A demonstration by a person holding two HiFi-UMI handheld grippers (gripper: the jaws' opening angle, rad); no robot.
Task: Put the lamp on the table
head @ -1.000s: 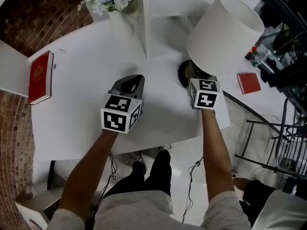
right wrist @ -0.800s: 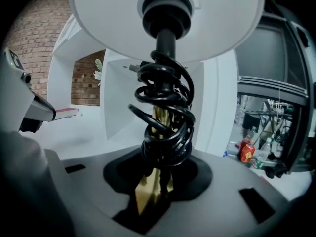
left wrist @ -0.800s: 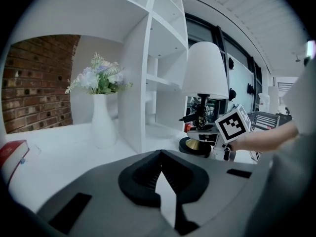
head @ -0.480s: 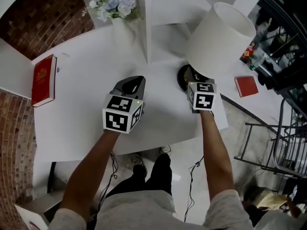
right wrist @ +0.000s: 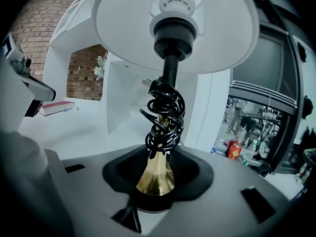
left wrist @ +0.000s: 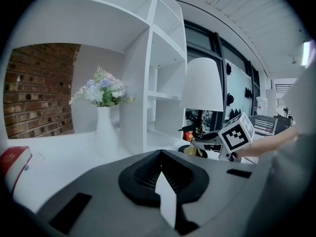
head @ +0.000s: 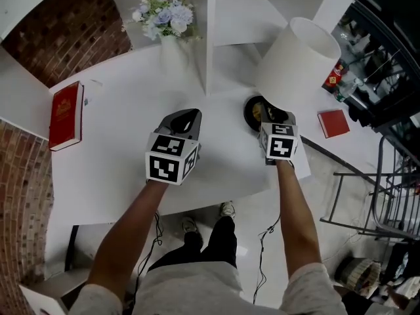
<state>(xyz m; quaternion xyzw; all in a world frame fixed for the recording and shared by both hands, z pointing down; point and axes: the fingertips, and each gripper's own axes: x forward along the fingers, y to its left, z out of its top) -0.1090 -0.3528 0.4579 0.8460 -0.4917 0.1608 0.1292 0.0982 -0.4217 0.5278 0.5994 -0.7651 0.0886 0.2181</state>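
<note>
The lamp stands upright on the white table (head: 118, 169), near its right end. It has a white shade (head: 298, 61), a brass stem (right wrist: 157, 174) wound with a black cord (right wrist: 165, 115), and a black base (head: 252, 112). My right gripper (head: 272, 117) sits low at the base, its jaws opening. The stem stands between them in the right gripper view (right wrist: 160, 152), with a gap on both sides. My left gripper (head: 186, 118) hovers over the middle of the table, shut and empty. Seen from the left gripper (left wrist: 160, 154), the lamp (left wrist: 202, 85) is ahead on the right.
A white shelf unit (head: 211, 31) rises behind the lamp, with a vase of flowers (head: 164, 15) to its left. A red book (head: 65, 113) lies at the table's left end. A small red book (head: 333, 122) lies beyond the right edge, near metal racks (head: 394, 195).
The lamp and both grippers keep nearly the same places. The head view has drifted a little, so everything sits slightly lower and to the right.
</note>
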